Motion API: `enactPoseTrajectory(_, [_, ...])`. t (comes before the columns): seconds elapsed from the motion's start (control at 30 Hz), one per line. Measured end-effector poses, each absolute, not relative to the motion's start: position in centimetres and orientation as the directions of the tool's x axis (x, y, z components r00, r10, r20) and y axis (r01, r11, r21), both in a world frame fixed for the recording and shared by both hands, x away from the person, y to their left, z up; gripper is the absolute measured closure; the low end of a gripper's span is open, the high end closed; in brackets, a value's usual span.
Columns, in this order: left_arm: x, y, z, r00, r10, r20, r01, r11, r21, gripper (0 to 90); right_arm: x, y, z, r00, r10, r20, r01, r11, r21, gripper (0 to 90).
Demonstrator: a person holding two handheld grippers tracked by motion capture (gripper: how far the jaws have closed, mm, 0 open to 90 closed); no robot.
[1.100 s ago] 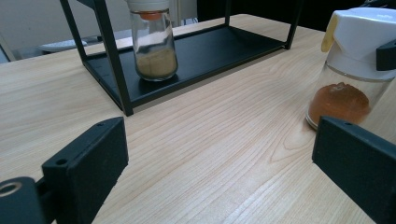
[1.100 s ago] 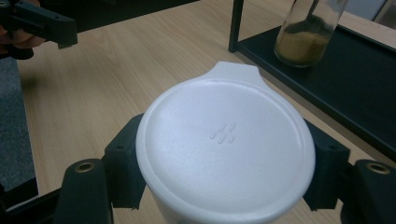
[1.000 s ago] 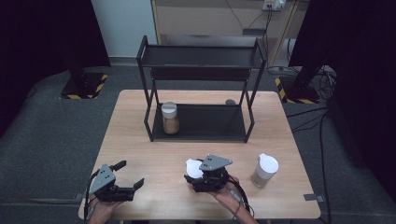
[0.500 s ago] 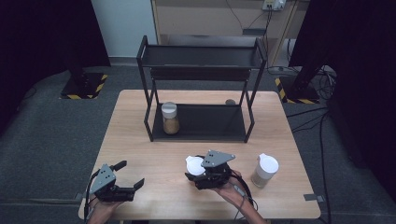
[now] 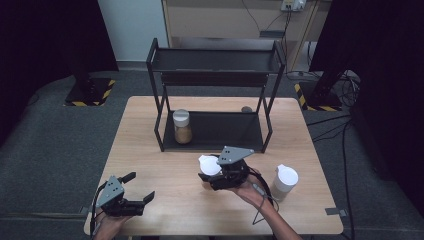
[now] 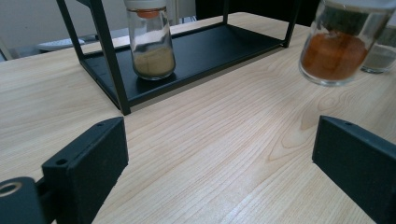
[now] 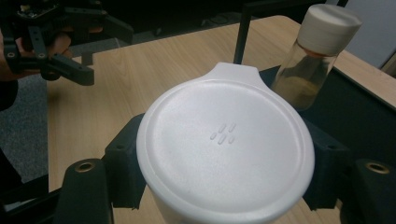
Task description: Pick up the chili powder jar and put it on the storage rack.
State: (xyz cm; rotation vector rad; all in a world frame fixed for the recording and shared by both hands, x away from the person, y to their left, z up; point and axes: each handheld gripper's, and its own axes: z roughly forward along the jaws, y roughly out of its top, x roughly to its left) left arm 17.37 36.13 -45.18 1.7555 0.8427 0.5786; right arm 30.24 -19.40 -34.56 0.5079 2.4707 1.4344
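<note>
Near the front middle of the desk [image 5: 150,130], the right tongs [image 5: 212,175] are clamped on a white-lidded jar [image 5: 209,165], one black jaw pressing each side just under its lid. From the left gripper view this jar [image 6: 337,44] hangs clear of the wood, slightly tilted, with orange-red powder in its glass body. The right gripper view looks straight onto the round white lid [image 7: 226,144], which has a small tab at its far edge and a few short marks at its centre. At the desk's front left corner the left tongs [image 5: 140,187] rest low with their jaws wide apart and nothing between them, well apart from the held jar. A black two-tier rack [image 5: 215,80] stands at the back of the desk, and a second jar [image 5: 182,126] of tan powder stands upright at the left end of its lower shelf. A third white-lidded jar [image 5: 285,181] stands on the desk just right of the right hand [image 5: 250,192].
</note>
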Motion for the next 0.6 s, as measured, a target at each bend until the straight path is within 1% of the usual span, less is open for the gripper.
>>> enactPoseTrajectory(0.13, [17.4, 36.2, -45.2, 0.634, 0.773, -0.018, 0.263, -0.194, 0.945, 2.9, 31.2, -19.5, -33.8, -0.910, 0.413, -0.027, 0.177, 0.447, 0.877, 31.0])
enactPoseTrajectory(0.33, [17.4, 36.2, -45.2, 0.635, 0.772, -0.019, 0.264, -0.193, 0.945, 2.9, 32.3, -19.1, -32.1, -0.907, 0.417, -0.055, 0.156, 0.455, 0.877, 31.0])
enactPoseTrajectory(0.6, [17.4, 36.2, -45.2, 0.634, 0.773, -0.021, 0.264, -0.191, 0.945, 2.9, 33.8, -18.8, -30.5, -0.903, 0.425, -0.061, 0.146, 0.439, 0.887, 31.0])
